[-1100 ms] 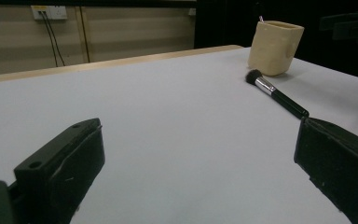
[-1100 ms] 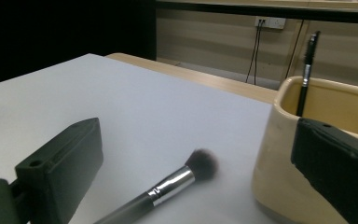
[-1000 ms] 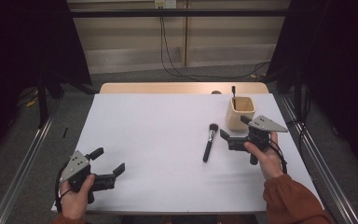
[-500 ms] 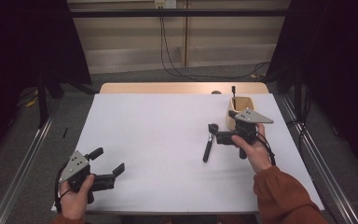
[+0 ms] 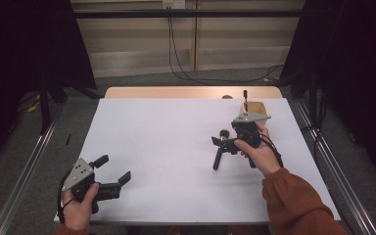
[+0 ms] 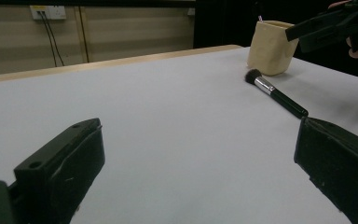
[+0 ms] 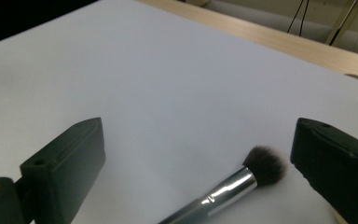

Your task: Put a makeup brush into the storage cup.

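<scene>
Basically reaching in, right gripper (image 5: 223, 143) wide open and empty over the makeup brush (image 7: 223, 186) at lower right — next: straddle ferrule, close.

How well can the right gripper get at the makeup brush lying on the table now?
Probably well. The right gripper hangs open just over the makeup brush, whose bristle head lies between the spread jaws. Nothing covers the brush; the beige cup stands apart from it, behind.
</scene>
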`<move>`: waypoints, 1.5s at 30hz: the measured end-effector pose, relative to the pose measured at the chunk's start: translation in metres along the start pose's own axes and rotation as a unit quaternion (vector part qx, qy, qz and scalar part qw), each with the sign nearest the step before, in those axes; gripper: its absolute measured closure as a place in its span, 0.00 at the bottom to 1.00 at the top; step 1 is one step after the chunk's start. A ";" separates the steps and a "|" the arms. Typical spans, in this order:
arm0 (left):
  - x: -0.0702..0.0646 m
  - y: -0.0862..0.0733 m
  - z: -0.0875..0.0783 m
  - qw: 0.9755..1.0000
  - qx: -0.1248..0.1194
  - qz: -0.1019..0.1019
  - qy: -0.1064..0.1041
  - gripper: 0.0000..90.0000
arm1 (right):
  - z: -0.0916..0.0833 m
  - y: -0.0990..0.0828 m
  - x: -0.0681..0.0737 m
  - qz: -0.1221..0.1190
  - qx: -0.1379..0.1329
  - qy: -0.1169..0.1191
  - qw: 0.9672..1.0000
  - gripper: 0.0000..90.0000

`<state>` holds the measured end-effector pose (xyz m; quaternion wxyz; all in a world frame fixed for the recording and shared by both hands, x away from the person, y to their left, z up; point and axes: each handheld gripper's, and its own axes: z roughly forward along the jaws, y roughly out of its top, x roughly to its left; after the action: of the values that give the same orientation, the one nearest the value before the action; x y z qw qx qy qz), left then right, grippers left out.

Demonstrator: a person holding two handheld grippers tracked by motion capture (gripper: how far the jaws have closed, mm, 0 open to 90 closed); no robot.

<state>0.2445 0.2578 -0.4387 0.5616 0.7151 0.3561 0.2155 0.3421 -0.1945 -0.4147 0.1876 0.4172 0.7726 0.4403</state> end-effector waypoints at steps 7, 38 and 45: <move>0.000 0.000 0.000 1.000 0.000 0.000 0.003 0.02 | 0.006 0.001 -0.004 0.001 0.044 0.001 0.999 0.04; 0.000 -0.001 0.001 1.000 0.006 0.003 0.003 0.02 | 0.040 0.016 -0.014 0.037 0.268 0.010 0.963 0.05; 0.000 -0.001 0.001 1.000 0.009 0.007 0.002 0.02 | 0.055 0.015 -0.017 0.064 0.320 0.011 0.945 0.07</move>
<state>0.2452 0.2576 -0.4395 0.5531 0.7221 0.3541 0.2175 0.3953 -0.1751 -0.4335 0.0069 0.4993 0.8463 0.1855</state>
